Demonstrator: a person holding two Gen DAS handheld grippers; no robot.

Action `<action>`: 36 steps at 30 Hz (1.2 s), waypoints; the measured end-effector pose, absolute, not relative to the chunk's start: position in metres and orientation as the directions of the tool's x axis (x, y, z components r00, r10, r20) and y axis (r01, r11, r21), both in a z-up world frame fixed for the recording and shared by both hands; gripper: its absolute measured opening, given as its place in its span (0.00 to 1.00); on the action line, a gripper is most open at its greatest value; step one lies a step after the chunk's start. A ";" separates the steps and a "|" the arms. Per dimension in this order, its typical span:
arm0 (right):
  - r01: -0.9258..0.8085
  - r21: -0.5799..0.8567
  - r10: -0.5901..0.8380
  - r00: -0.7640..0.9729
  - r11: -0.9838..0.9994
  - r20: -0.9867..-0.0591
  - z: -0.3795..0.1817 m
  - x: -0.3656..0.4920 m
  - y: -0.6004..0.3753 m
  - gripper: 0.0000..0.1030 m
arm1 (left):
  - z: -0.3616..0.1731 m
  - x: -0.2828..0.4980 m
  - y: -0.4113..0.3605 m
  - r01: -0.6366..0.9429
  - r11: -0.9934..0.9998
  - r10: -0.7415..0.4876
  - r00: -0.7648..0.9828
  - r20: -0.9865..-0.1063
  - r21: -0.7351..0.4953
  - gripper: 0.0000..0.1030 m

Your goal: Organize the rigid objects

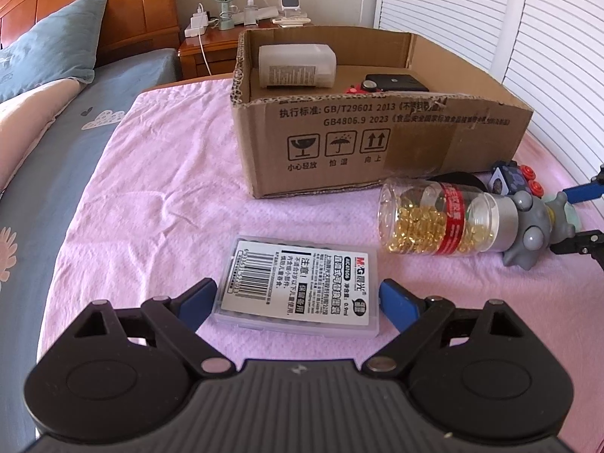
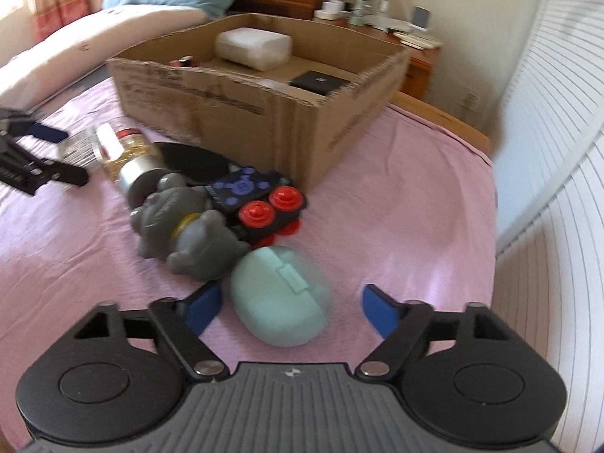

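Cardboard box holds only a few items, while both spread grippers merely straddle, ungripped, the refill case and mint case.

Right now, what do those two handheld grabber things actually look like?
Both look alike. The left gripper and the right gripper each have a ribbed dark grey body with a small white mark in the middle, two round black discs at the sides, and black link arms joined by silver pins. The fingers end in bright blue pads. No cables, hands or sleeves show.
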State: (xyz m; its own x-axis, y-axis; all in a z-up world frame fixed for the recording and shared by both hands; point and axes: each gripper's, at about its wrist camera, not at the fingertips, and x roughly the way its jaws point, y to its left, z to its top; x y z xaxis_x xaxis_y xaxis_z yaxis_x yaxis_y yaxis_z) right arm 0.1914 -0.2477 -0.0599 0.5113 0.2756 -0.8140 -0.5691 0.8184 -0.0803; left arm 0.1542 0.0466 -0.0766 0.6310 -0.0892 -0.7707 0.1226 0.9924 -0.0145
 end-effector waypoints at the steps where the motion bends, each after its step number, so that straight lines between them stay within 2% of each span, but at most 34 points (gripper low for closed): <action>1: -0.578 -0.076 0.282 0.504 0.813 -0.816 -0.059 0.189 -0.246 0.67 | -0.076 0.154 0.047 0.122 0.992 -0.089 0.631 -0.771 -0.015 0.89; 3: -0.581 -0.066 0.287 0.495 0.812 -0.820 -0.056 0.185 -0.245 0.60 | -0.076 0.154 0.046 0.120 0.993 -0.087 0.630 -0.772 -0.014 0.89; 12: -0.575 -0.053 0.273 0.465 0.816 -0.842 -0.053 0.148 -0.241 0.61 | -0.076 0.152 0.046 0.114 0.993 -0.084 0.627 -0.774 -0.016 0.89; 17: -0.515 -0.052 0.250 0.499 0.855 -0.830 -0.055 0.154 -0.242 0.61 | -0.076 0.152 0.045 0.100 0.995 -0.076 0.630 -0.773 -0.016 0.89; 36: -0.456 -0.030 0.247 0.534 0.890 -0.809 -0.059 0.167 -0.232 0.61 | -0.077 0.158 0.042 0.079 0.997 -0.062 0.638 -0.767 -0.015 0.90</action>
State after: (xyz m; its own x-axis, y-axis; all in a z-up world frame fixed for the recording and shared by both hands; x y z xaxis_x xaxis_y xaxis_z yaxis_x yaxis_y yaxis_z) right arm 0.1673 -0.2321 -0.0594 0.5342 0.2467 -0.8086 -0.4556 0.8897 -0.0295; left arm 0.1583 0.0424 -0.0768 0.6385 -0.0624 -0.7671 0.0791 0.9967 -0.0153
